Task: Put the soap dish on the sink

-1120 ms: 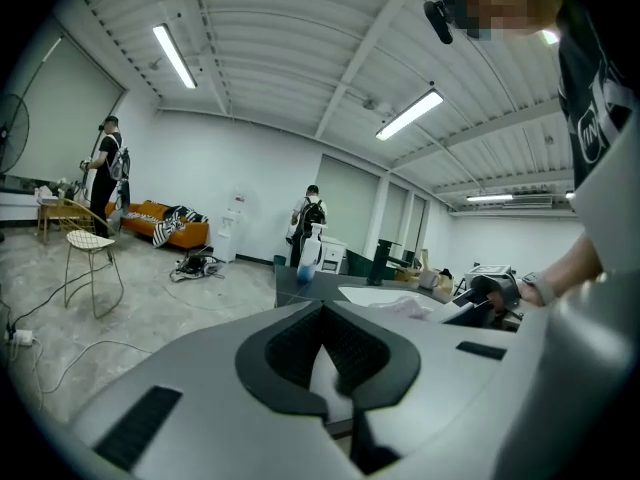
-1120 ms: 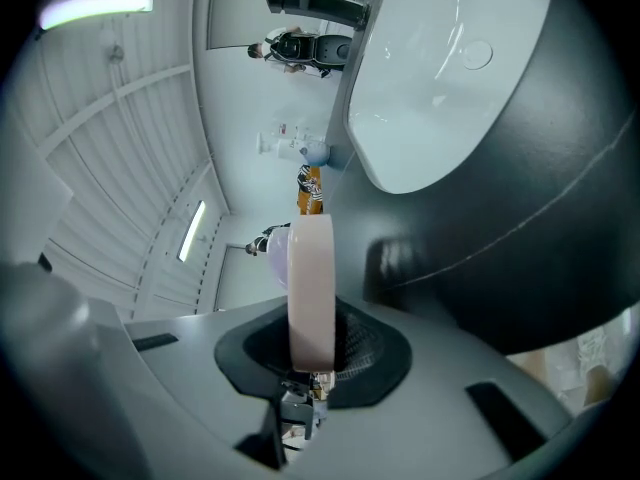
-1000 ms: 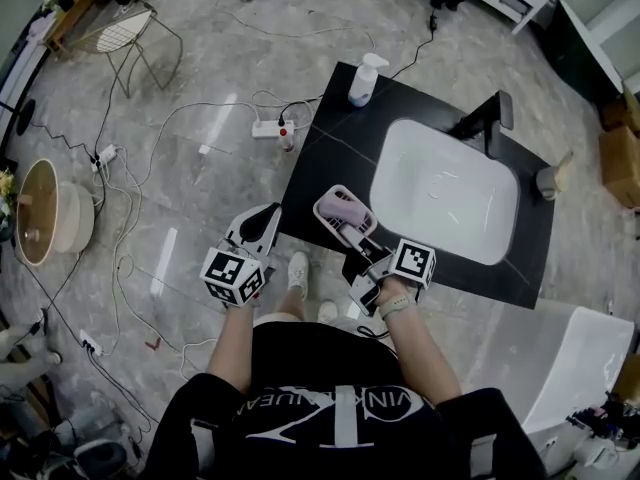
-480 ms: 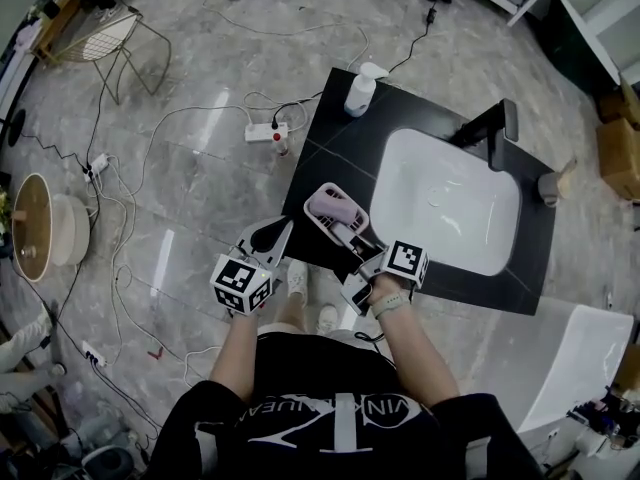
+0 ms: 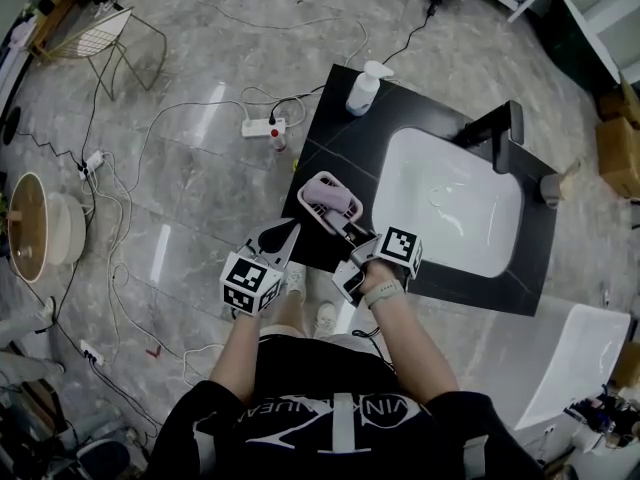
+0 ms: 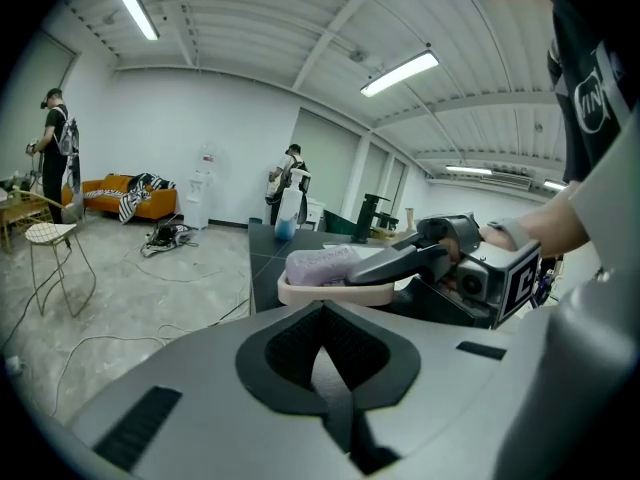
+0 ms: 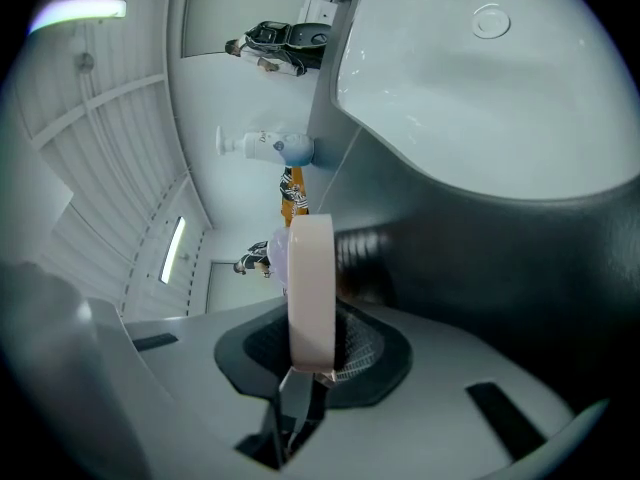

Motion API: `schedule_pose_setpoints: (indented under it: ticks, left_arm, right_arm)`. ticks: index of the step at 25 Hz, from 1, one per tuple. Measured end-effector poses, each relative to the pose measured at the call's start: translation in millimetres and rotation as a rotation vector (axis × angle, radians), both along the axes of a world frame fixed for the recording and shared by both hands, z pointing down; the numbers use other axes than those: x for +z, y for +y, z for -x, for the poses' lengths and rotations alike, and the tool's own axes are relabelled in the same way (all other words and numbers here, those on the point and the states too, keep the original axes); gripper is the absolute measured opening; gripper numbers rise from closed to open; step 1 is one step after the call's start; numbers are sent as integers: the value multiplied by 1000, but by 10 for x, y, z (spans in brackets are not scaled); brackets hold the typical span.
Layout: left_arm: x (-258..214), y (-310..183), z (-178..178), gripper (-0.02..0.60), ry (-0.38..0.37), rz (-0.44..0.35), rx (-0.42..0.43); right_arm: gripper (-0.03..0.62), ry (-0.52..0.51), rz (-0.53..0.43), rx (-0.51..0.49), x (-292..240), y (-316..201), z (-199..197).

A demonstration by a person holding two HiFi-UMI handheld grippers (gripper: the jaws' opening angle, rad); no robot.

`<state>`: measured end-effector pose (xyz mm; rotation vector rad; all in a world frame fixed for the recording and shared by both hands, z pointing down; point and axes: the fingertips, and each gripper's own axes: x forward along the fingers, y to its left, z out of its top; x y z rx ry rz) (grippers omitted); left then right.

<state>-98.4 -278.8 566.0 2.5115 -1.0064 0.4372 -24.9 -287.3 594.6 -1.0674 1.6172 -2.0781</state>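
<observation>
Near the middle of the head view, the right gripper [image 5: 352,230] is clamped on the rim of the pale pink oval plastic soap dish [image 5: 322,211], which carries a lilac bar of soap [image 5: 331,196]. In the right gripper view the dish's rim stands edge-on between the two pads. The dish is held at the lower left edge of the black rectangular countertop [image 5: 335,133], to the left of the white rounded-rectangle sink basin [image 5: 450,208]. No view shows whether its base touches the counter. The left gripper [image 5: 283,236] sits just lower left of the dish, off the counter's edge and over the grey marble floor [image 5: 200,58]. Its jaws are pressed together with nothing between them, and they point toward the dish. At the counter's upper left corner stands a white pump dispenser bottle [image 5: 364,86], and a black angular faucet [image 5: 495,128] rises at the basin's upper right. A white power strip [image 5: 262,126] lies on the floor left of the counter.
</observation>
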Motion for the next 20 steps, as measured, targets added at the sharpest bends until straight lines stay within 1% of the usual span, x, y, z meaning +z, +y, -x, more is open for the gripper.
schedule_pose_setpoints:
  ticks: [3,6,9,12,15,20]
  left_arm:
    - [37,10,-41,14,-23,15,32]
    - [13,-1,-81,15,-14,33,58]
    - [0,14,-157,14,-7,55,94]
    - [29,43,-217,14,-13,86,120]
    - [42,69,-275,15,-18,111,150]
    - [69,147,-383,15,-38,163,229]
  right_arm:
    - [60,-7,5,-2,45,-45,34]
    - [60,-26,0,5,52,-100,58]
    - [60,-33,23,18,46,-108,75]
    - [60,-52,19,25,106,-123,69]
    - [61,-42,22,25,121,-132,65]
    - [71,-32,29,17,76,-123,90]
